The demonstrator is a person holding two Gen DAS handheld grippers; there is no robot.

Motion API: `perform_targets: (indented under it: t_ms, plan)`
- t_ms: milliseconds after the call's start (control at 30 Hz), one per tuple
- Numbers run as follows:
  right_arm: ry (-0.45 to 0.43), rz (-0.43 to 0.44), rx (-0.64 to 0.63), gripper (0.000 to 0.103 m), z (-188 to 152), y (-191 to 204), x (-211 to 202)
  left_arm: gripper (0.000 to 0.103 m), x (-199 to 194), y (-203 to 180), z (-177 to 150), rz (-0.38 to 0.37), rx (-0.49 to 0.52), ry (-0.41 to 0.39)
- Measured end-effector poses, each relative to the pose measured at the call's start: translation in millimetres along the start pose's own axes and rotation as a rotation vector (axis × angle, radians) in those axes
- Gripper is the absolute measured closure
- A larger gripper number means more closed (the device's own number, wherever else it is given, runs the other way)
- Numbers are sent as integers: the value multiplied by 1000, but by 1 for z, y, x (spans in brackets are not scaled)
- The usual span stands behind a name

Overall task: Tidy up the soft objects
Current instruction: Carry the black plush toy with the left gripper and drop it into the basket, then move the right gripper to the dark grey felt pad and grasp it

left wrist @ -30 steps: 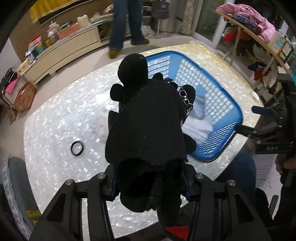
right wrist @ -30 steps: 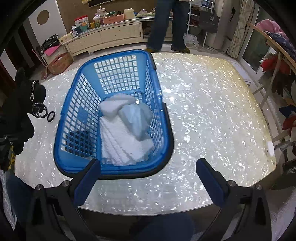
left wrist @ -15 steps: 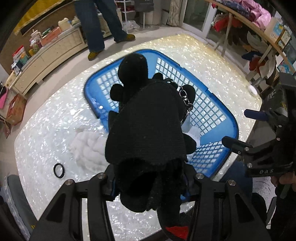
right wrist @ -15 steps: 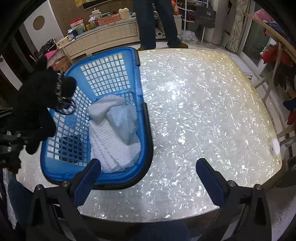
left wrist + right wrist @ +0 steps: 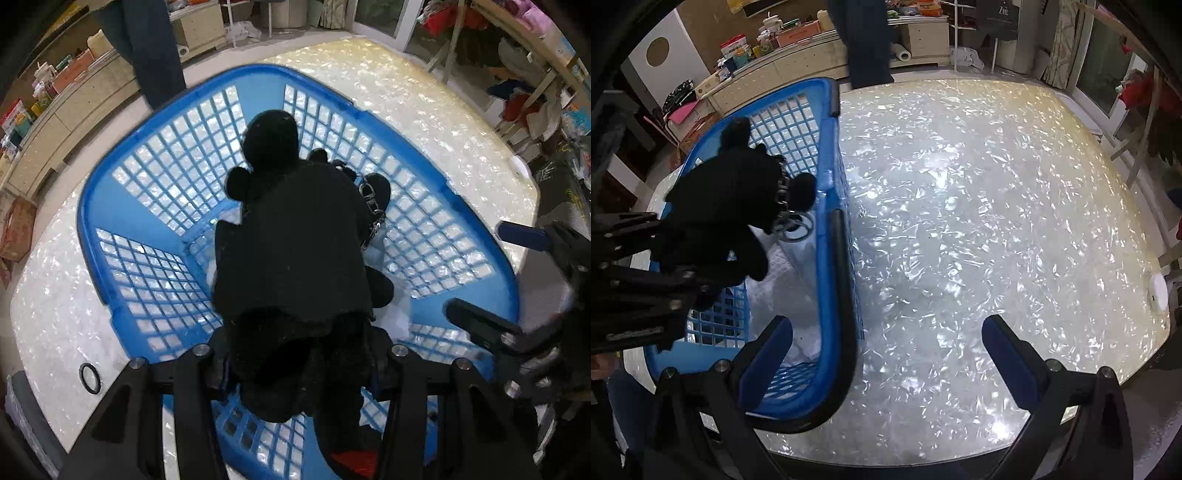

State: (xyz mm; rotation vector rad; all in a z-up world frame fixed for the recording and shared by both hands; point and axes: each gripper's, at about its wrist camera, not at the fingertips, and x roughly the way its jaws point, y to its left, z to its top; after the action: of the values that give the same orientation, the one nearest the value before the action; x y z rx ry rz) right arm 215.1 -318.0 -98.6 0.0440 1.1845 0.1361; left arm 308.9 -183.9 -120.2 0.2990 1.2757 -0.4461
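My left gripper (image 5: pixel 299 369) is shut on a black plush toy (image 5: pixel 295 251) with a metal key ring, and holds it above the inside of the blue lattice basket (image 5: pixel 155 206). The toy (image 5: pixel 731 199) and the basket (image 5: pixel 827 229) also show in the right wrist view. White cloths (image 5: pixel 790 280) lie on the basket floor, mostly hidden under the toy. My right gripper (image 5: pixel 886 354) is open and empty, low over the table by the basket's right rim; it also shows in the left wrist view (image 5: pixel 491 280).
The basket stands on a shiny pearl-patterned table (image 5: pixel 979 221). A black ring (image 5: pixel 89 377) lies on the table left of the basket. A small white round thing (image 5: pixel 1158 291) sits at the table's right edge. A person (image 5: pixel 864 40) stands beyond the table by a low cabinet.
My left gripper has carried the black plush toy rightward from the table to over the basket. The right gripper has shifted right, so the basket now sits at its left.
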Motion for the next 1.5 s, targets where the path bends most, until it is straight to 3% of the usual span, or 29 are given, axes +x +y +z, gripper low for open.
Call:
perform_targets:
  t_ms: [100, 233, 400, 600, 700, 733, 800, 1100, 1200, 1500]
  plan:
    - [5, 23, 13, 0, 0, -3, 5, 54, 7, -5, 6, 82, 38, -14]
    - [8, 30, 11, 0, -1, -2, 7, 54, 10, -6, 11, 41, 30, -5]
    - [3, 26, 8, 0, -3, 1, 3, 53, 18, -8, 11, 58, 39, 3]
    - [2, 30, 11, 0, -5, 3, -2, 48, 22, -13, 10, 76, 54, 14]
    - [-6, 26, 6, 0, -8, 5, -8, 40, 19, -14, 8, 60, 39, 6]
    - [-8, 26, 7, 0, -8, 5, -9, 24, 16, -15, 9, 54, 34, 0]
    - [-13, 27, 11, 0, -10, 7, -14, 14, 7, -16, 8, 62, 29, -20]
    - [-55, 12, -16, 0, -16, 29, -43, 13, -42, -1, -19, 49, -17, -94]
    - [-83, 26, -23, 0, -20, 41, -55, 11, -59, 2, -38, -12, -17, -110]
    - [-101, 10, -91, 0, -30, 85, -73, 9, -98, 21, -80, 36, -55, -179]
